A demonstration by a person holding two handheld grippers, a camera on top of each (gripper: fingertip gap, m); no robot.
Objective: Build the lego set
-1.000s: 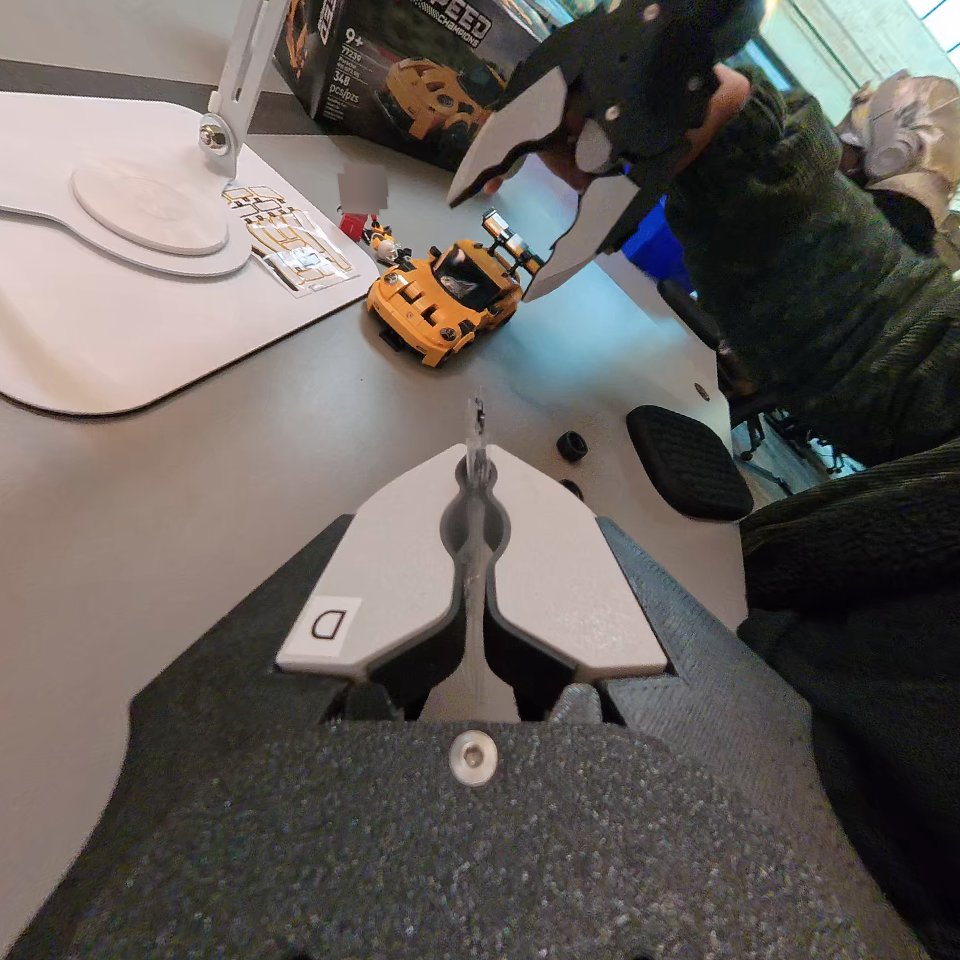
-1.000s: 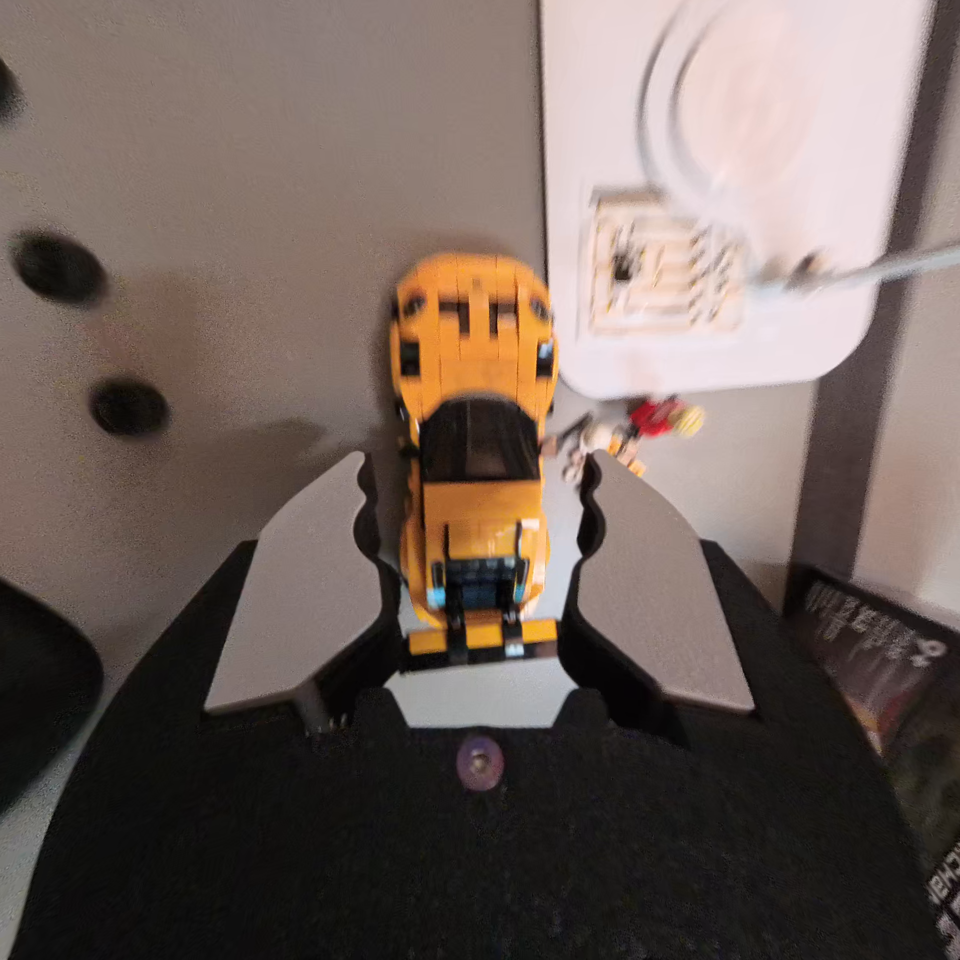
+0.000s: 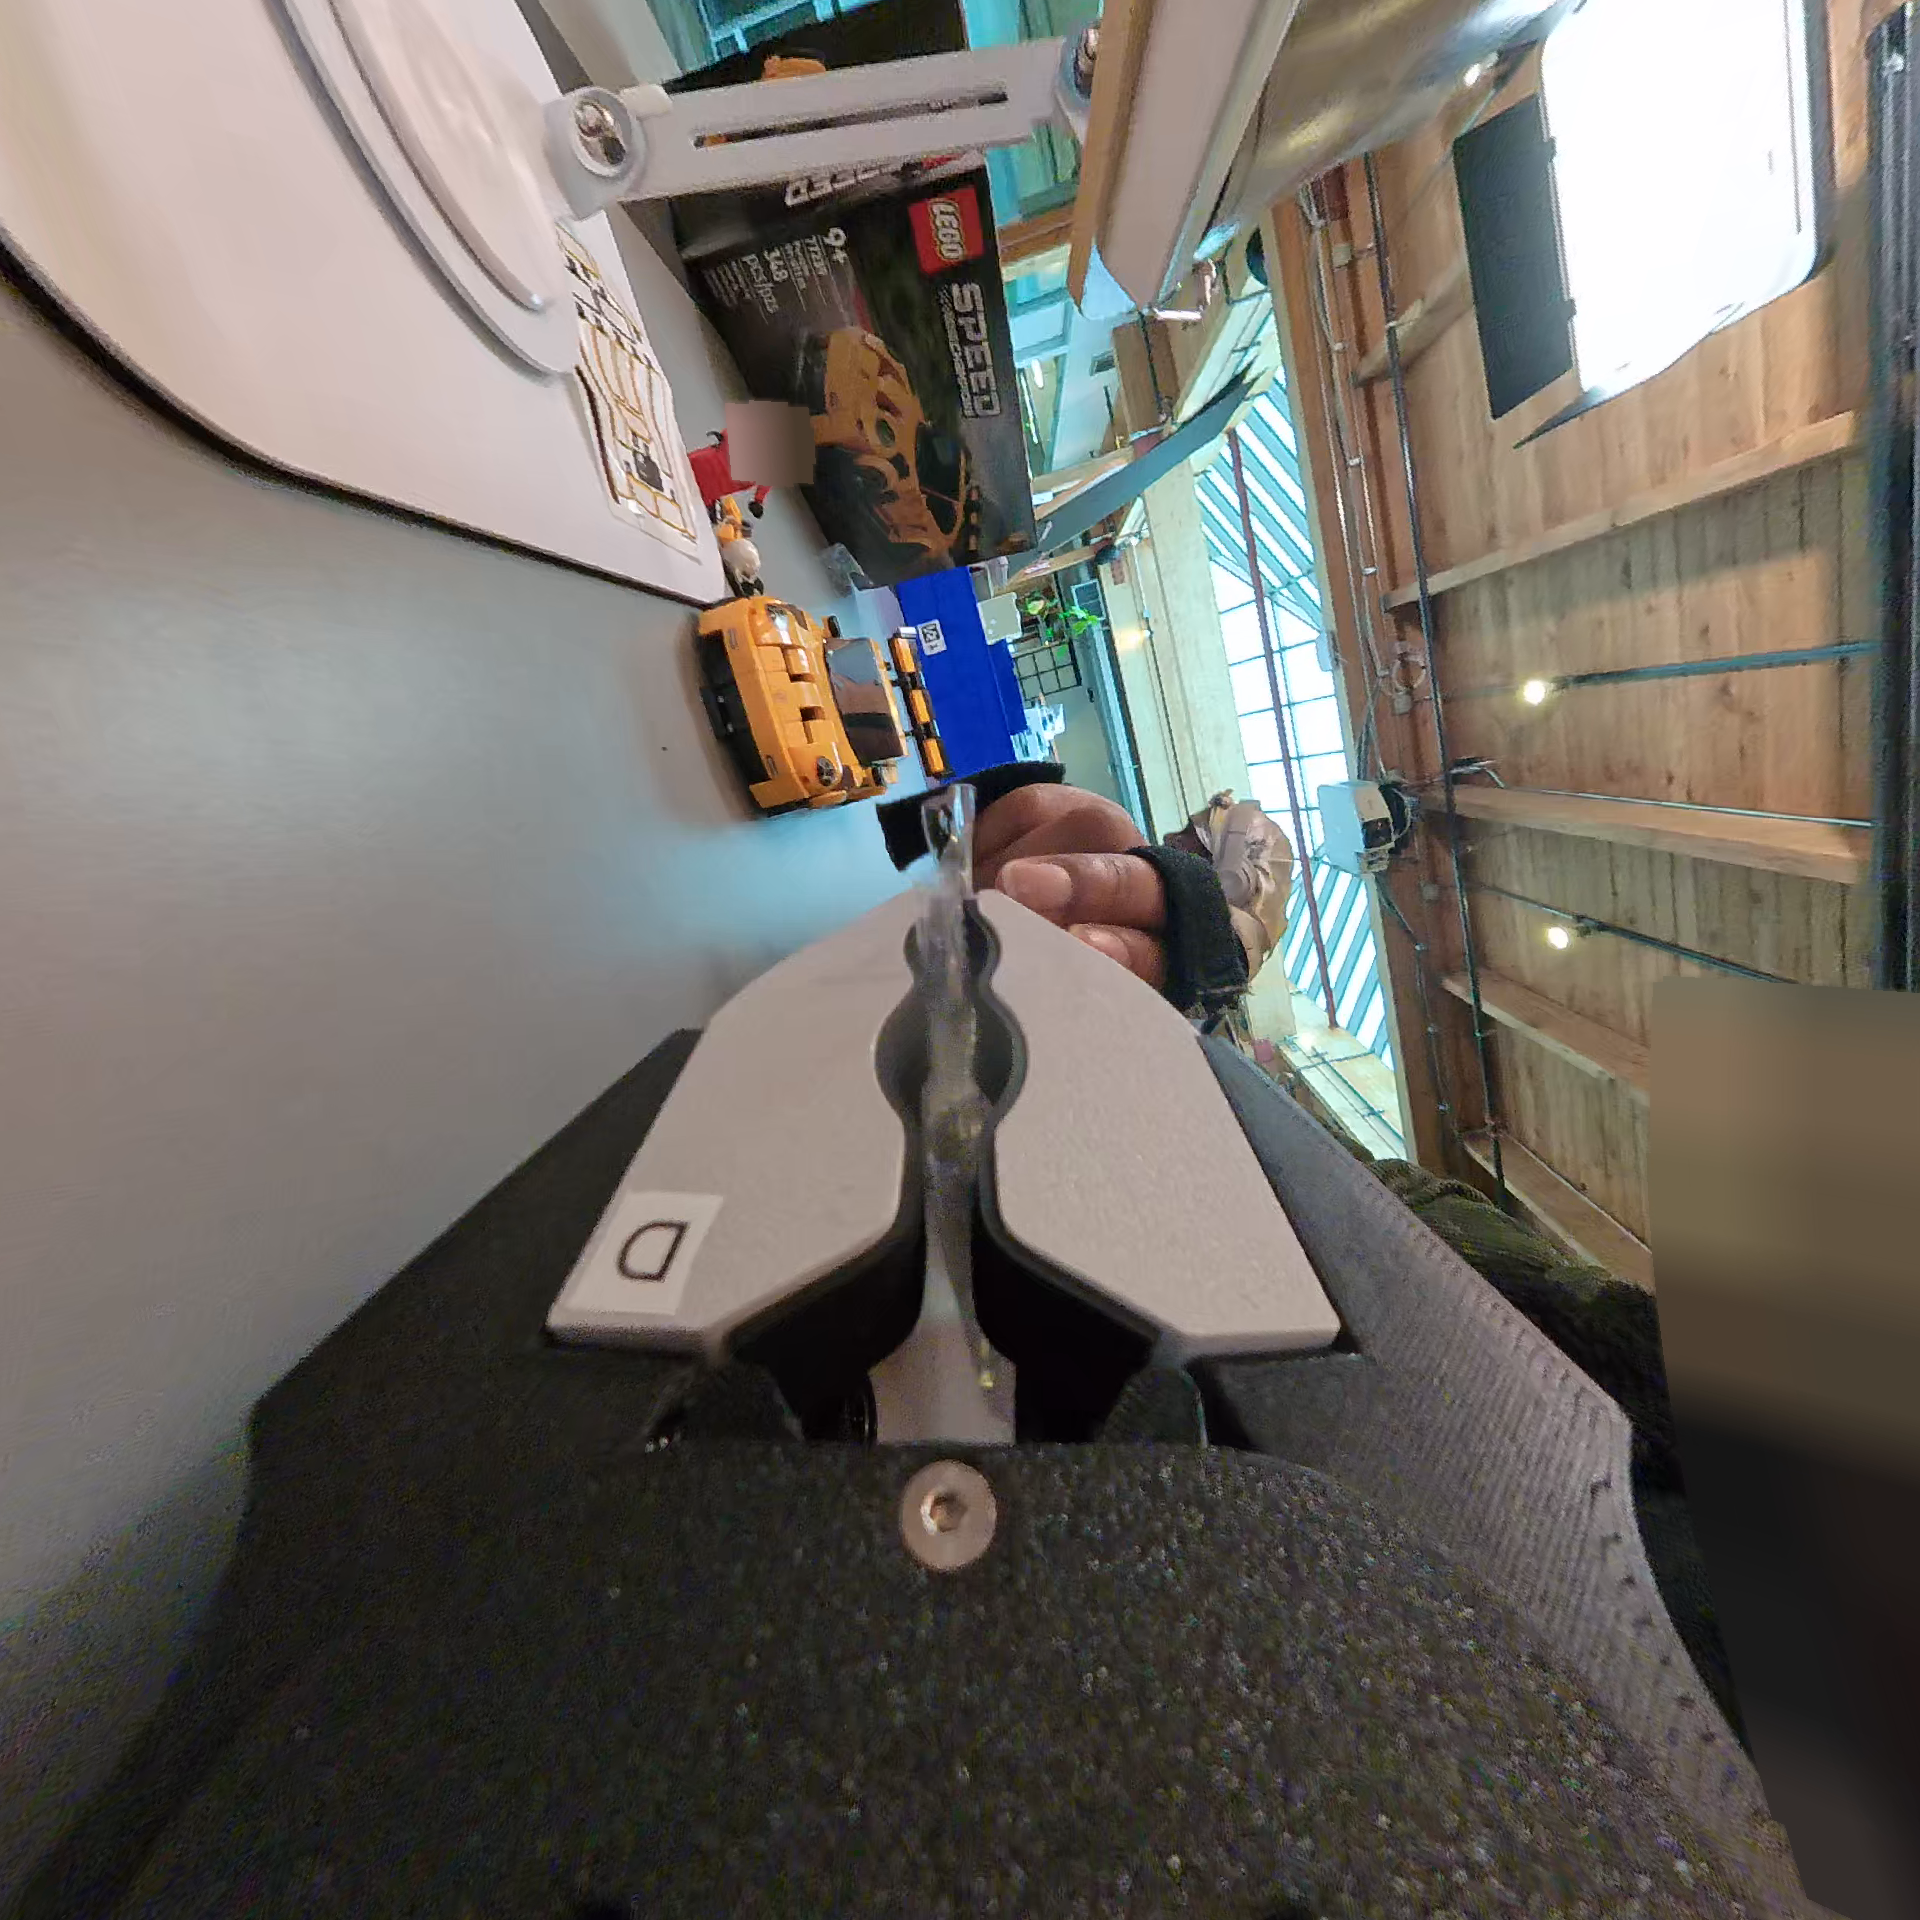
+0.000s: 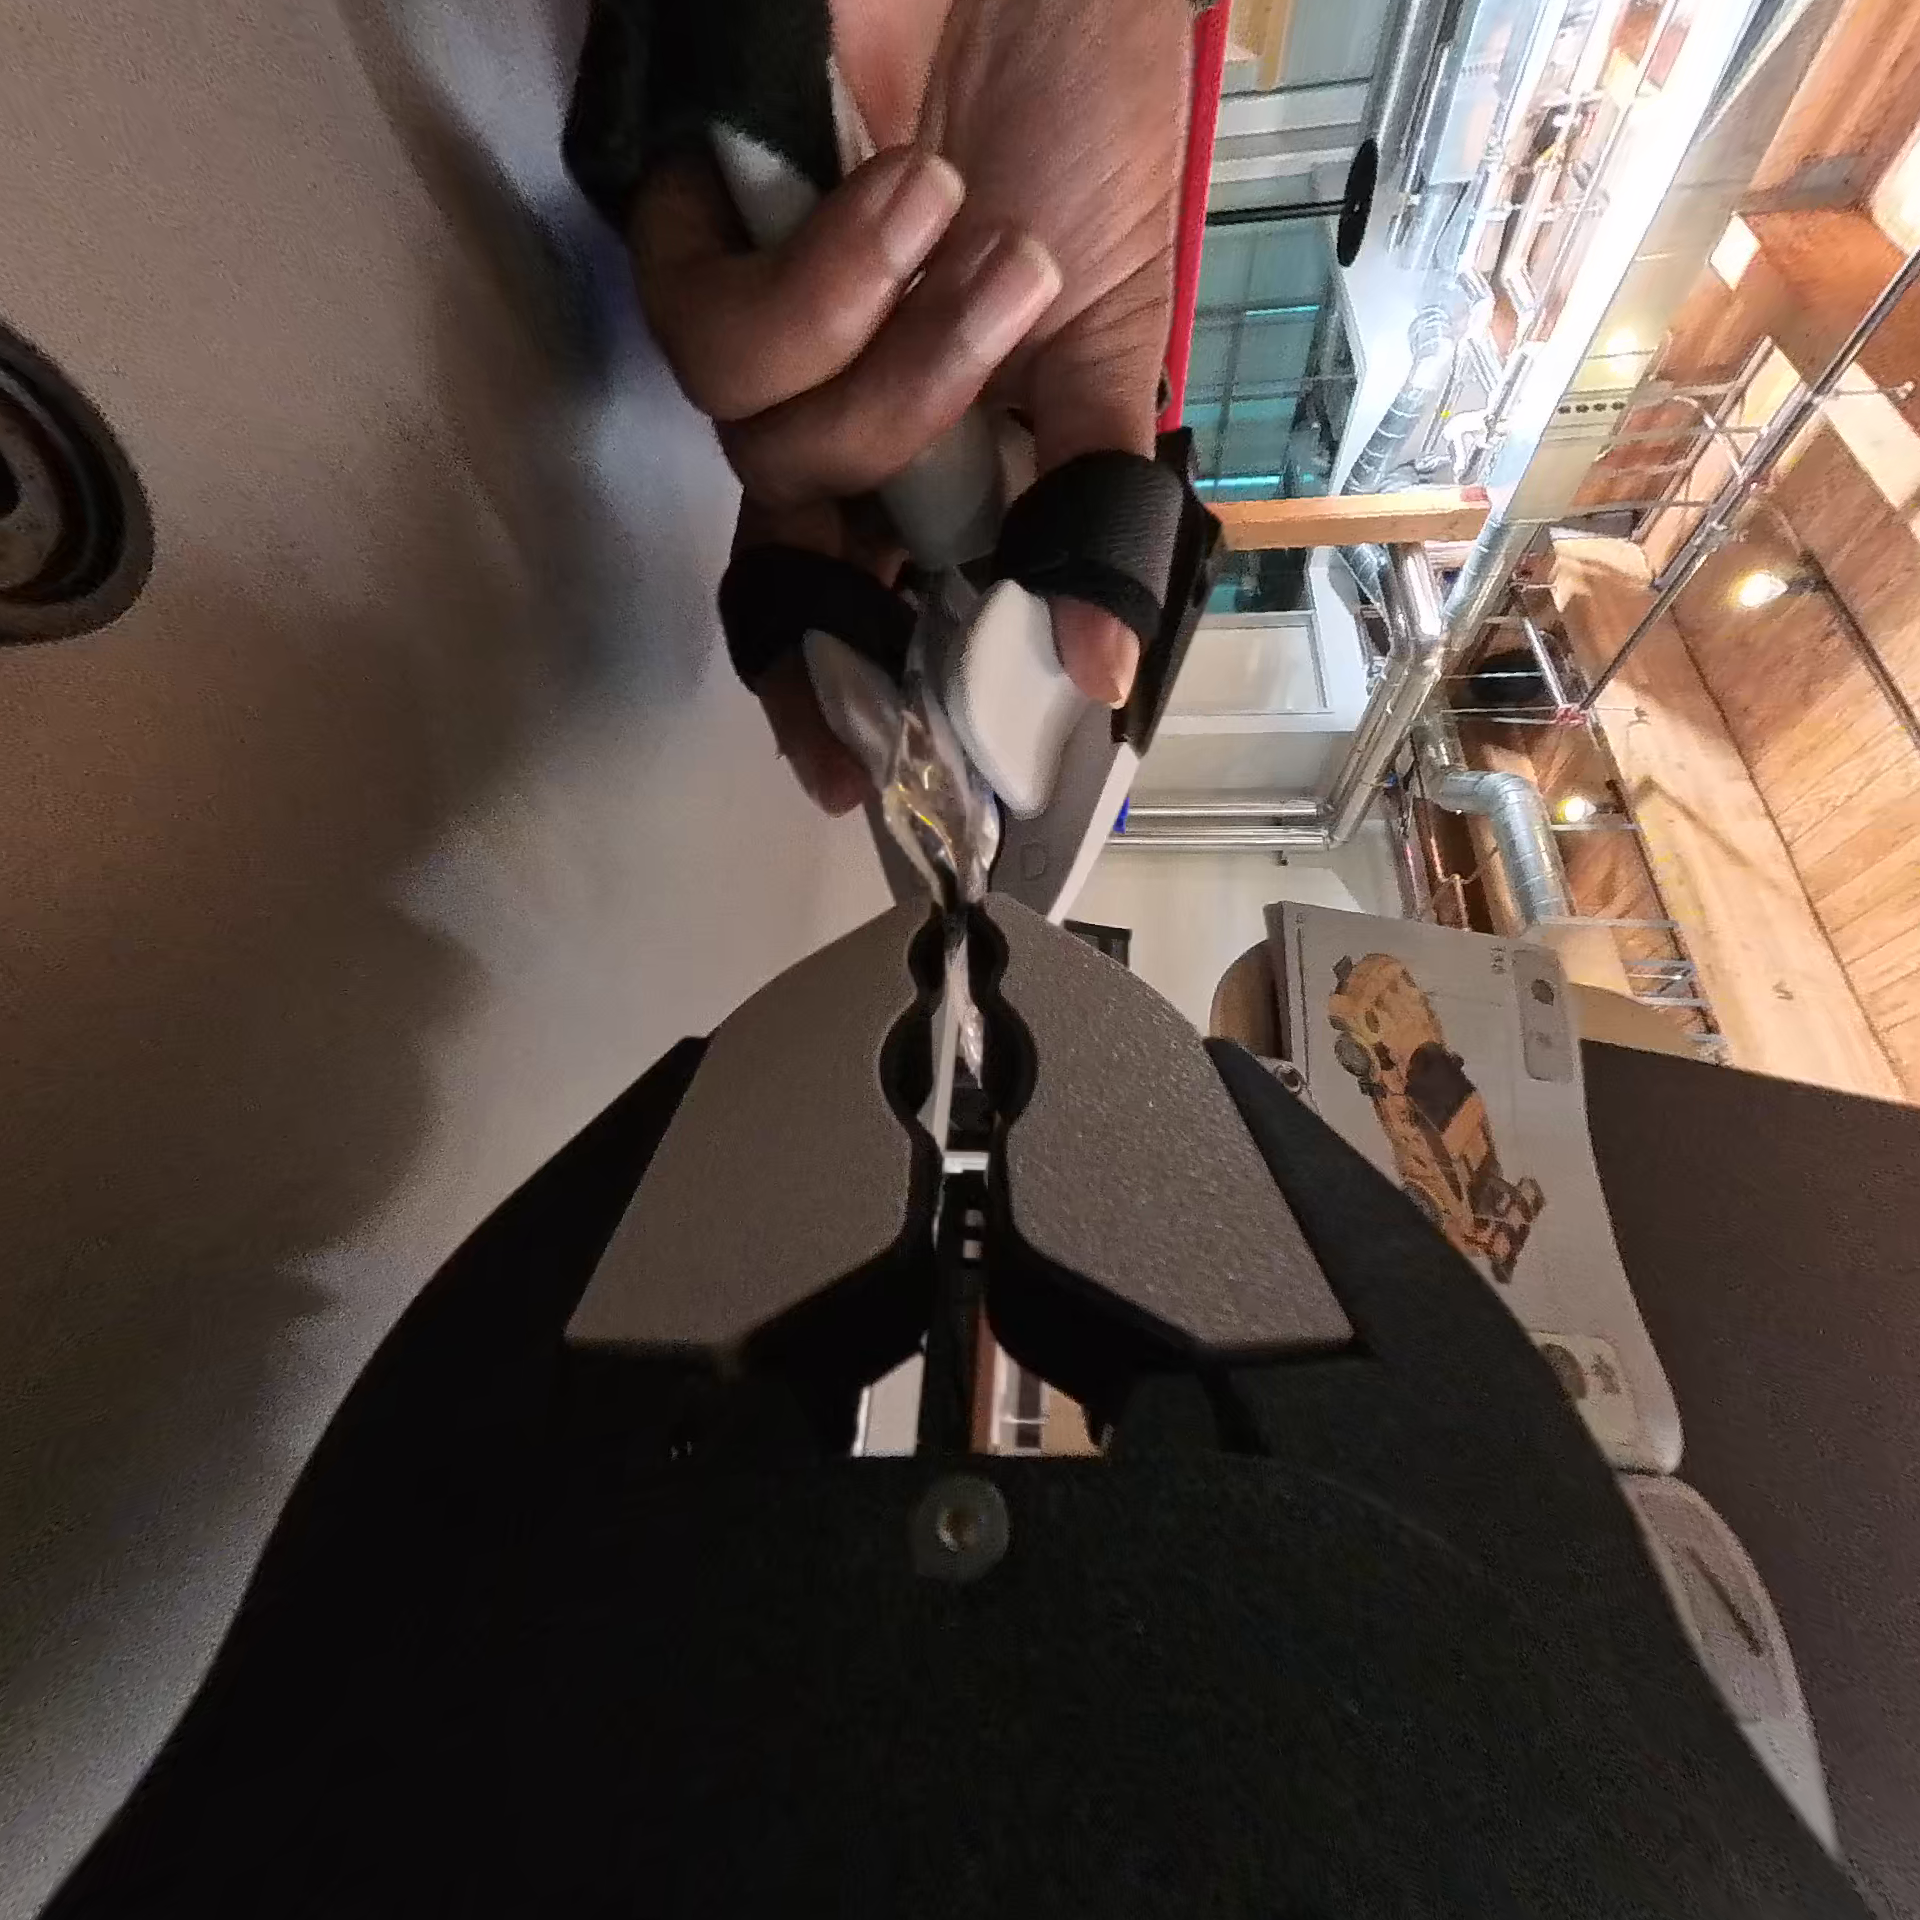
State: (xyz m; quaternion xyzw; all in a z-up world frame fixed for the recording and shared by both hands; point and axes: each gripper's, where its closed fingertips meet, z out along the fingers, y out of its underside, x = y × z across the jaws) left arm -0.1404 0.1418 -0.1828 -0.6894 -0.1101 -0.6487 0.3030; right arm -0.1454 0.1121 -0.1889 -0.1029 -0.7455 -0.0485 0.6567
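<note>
Both tongs are closed on the same small clear plastic bag (image 4: 940, 831), held up off the desk (image 3: 312, 831). In the left wrist view, the left tongs (image 3: 951, 914) are pinched fully together with the crinkled film running down the slot between them and its tip poking out in front. In the right wrist view, the right tongs (image 4: 961, 920) are shut on the bag's other end, and the left tongs appear beyond them gripping the far end, with a hand (image 4: 914, 291) in a black fingerless glove around the handle.

The step in hand looks like tearing open a parts bag, each side gripping one end. What is inside the bag cannot be made out.

The yellow car (image 3: 795, 707) sits on the desk near the edge of a white mat (image 3: 260, 312), looking nearly finished, with a small figure (image 3: 738, 540) and the set's box (image 3: 883, 364) just past it. An instruction page (image 4: 1455, 1122) is propped to the right.

The next move calls for a firm pull apart or a twist, keeping both grips tight so the film does not slip. Loose pieces could scatter when it gives.
</note>
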